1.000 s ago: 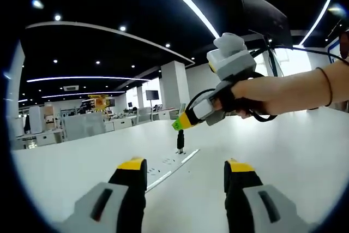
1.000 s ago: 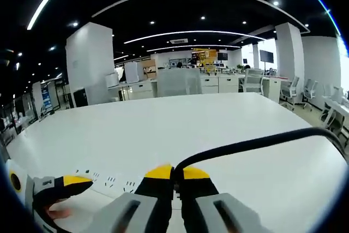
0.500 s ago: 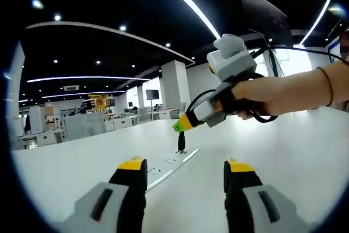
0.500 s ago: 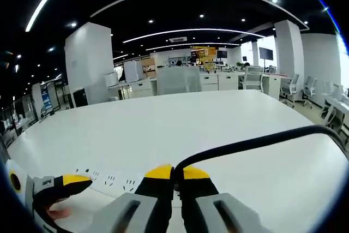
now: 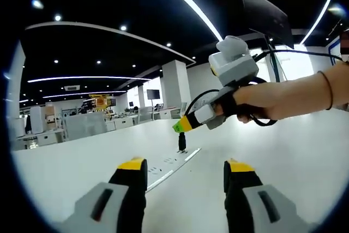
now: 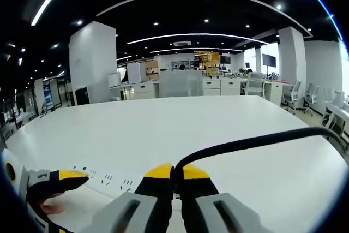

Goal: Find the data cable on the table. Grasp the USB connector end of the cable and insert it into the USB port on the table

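Pinching the black cable (image 6: pixel 245 141) between closed jaws, the right gripper (image 6: pixel 175 172) hovers over the power strip (image 6: pixel 109 178); the left gripper (image 5: pixel 184 166) gapes wide, empty.

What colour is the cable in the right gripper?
Black cable, clearest in the right gripper view.

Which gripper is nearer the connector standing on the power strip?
Right. The right gripper, holding the cable, is directly above the connector; the left gripper is back along the strip.
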Tool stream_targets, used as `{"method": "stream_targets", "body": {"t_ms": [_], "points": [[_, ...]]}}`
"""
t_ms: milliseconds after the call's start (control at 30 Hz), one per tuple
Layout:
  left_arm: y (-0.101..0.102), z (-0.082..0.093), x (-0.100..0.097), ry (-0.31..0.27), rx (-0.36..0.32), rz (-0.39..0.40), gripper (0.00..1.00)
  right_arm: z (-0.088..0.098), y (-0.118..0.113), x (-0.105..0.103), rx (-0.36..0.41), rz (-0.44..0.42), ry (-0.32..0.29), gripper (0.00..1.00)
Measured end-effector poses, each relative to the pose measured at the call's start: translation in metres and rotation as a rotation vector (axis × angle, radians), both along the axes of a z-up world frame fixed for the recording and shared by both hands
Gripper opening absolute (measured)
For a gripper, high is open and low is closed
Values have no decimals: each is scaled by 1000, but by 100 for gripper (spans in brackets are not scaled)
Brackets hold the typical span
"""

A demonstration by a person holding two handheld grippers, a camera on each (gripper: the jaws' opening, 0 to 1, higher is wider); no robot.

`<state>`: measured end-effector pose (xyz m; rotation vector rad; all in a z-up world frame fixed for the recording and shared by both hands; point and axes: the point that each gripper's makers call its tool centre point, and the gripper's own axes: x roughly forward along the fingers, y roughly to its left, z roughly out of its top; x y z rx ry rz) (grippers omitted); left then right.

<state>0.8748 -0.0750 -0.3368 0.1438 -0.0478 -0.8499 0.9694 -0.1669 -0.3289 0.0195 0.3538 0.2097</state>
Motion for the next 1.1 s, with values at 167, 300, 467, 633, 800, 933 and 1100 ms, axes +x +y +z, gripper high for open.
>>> {"method": "stream_targets", "body": {"t_ms": [167,300,467,633,800,933,1100], "points": [[0,-1,0,1,1,1,56,-1,0,0,5,-2,-21,5],[0,-1,-1,2,2,1,56,-1,-2,-2,36,-9,-31,5],[1,-1,-1,4,2,3,56,-1,-1,-2,28,-4,-42,5],[0,-2,0,5,5,3,56,-1,3,-4,-5,7,-64,5],[0,-2,0,7,8,4,56,-1,8,-5,-64,24,-80,5],[0,-2,-1,8,12,3,56,0,5,-4,-32,26,-88,5],[0,-2,0,8,14,3,56,-2,-8,0,162,-28,-93,5]]}}
